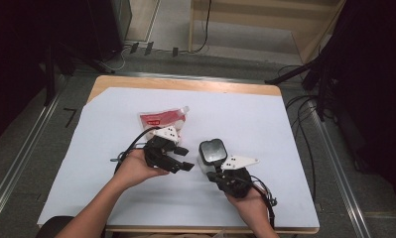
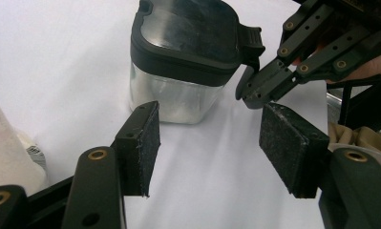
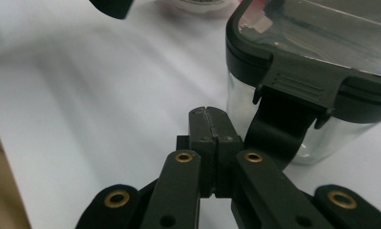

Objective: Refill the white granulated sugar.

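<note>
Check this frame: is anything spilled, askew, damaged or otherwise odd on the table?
Nothing stands out. The clear container stands upright, its dark lid seated, with no spill on the white sheet. The red-and-white pouch lies flat behind the left tongs.

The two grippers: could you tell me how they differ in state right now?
The left gripper stands open with nothing between its pads; the right gripper is shut, pads together. The left sits back from the container; the right is beside its lid latch. Both point toward the container.
</note>
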